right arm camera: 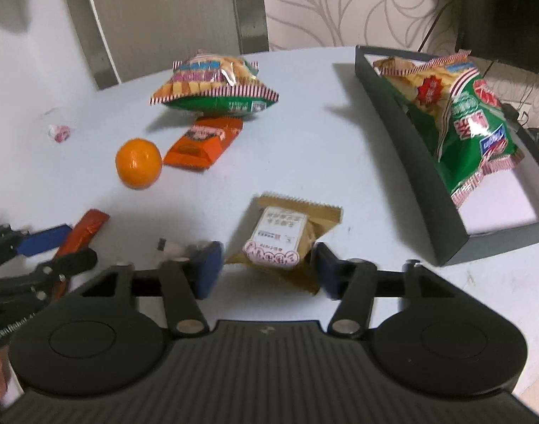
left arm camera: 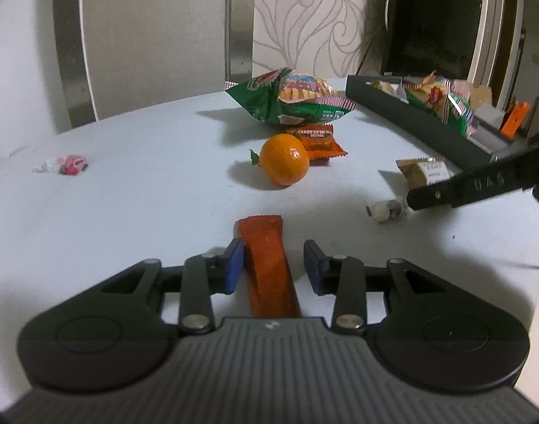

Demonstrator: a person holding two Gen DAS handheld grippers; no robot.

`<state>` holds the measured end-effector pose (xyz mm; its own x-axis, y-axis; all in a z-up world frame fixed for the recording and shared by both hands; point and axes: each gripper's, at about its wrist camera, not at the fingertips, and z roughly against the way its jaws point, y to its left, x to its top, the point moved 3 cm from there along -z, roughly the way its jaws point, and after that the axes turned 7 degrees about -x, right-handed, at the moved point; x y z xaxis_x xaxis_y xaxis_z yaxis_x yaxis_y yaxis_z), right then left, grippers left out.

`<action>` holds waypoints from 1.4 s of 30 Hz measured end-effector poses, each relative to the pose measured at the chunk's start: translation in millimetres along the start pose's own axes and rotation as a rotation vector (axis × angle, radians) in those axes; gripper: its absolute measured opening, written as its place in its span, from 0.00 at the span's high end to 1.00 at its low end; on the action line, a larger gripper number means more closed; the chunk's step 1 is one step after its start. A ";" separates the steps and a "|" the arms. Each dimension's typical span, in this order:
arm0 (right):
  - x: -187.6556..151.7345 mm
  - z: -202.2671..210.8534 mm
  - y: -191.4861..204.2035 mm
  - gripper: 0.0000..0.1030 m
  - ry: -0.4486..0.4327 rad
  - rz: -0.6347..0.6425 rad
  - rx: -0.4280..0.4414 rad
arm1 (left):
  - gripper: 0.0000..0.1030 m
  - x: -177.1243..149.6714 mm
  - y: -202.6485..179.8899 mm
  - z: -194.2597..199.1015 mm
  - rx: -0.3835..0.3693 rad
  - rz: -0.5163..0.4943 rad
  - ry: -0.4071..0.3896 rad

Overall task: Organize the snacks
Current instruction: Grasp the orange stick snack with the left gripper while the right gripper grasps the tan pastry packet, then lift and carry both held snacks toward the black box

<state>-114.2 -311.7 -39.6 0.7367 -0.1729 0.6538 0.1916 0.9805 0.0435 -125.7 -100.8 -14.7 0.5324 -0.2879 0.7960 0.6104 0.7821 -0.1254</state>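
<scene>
My left gripper [left arm camera: 273,265] rests low on the white table, open, with a red-orange stick packet [left arm camera: 269,265] lying lengthwise between its blue pads; the right pad stands clear of it. My right gripper [right arm camera: 265,270] is open around a tan wrapped pastry [right arm camera: 283,236], and neither pad presses on it. One of the right gripper's fingers [left arm camera: 463,187] shows over that pastry [left arm camera: 425,171] in the left wrist view. A black tray [right arm camera: 410,162] at the right holds a green cracker bag [right arm camera: 463,106].
On the table lie a second green cracker bag [right arm camera: 212,84], an orange packet [right arm camera: 204,143], a tangerine [right arm camera: 138,162], a pink candy [right arm camera: 59,132] and a small clear-wrapped sweet [left arm camera: 386,208]. A chair back stands behind the table's far edge.
</scene>
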 end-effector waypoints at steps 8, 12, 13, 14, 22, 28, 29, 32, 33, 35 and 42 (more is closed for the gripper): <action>-4.8 13.3 -3.4 0.46 -0.026 0.000 0.059 | 0.77 0.1 5.3 4.1 0.014 0.004 0.009; -3.7 21.4 -8.1 0.46 -0.028 -0.026 0.128 | 0.78 1.7 4.4 6.6 0.048 0.003 0.020; -3.2 23.5 -8.9 0.46 -0.028 -0.028 0.142 | 0.78 2.4 4.9 6.8 0.056 0.003 0.018; -2.8 26.2 -10.0 0.46 -0.029 -0.029 0.159 | 0.78 3.3 5.5 7.1 0.066 0.009 0.018; -0.6 39.2 -19.0 0.46 -0.043 -0.027 0.231 | 0.78 15.9 -4.1 11.5 0.099 0.005 -0.003; 2.3 46.6 -30.1 0.46 -0.058 -0.027 0.247 | 0.78 29.5 -14.3 7.3 0.094 0.005 -0.022; 2.6 48.0 -32.1 0.46 -0.061 -0.027 0.248 | 0.78 33.0 -16.4 6.3 0.091 0.004 -0.025; 3.1 53.8 -38.7 0.46 -0.069 -0.032 0.252 | 0.78 43.9 -26.3 5.3 0.073 -0.010 -0.045; 3.3 56.0 -40.6 0.46 -0.072 -0.033 0.253 | 0.78 47.8 -29.7 4.2 0.066 -0.015 -0.051; 4.7 60.5 -46.4 0.46 -0.080 -0.043 0.254 | 0.78 54.8 -37.7 1.0 0.050 -0.024 -0.059; 9.9 75.3 -72.1 0.46 -0.114 -0.086 0.240 | 0.78 74.2 -65.5 -15.5 -0.004 -0.060 -0.075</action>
<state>-169.6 -377.1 20.7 0.6442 -0.2580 0.7200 0.0810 0.9591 0.2712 -117.1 -182.0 43.5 0.4492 -0.2920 0.8444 0.6427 0.7621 -0.0783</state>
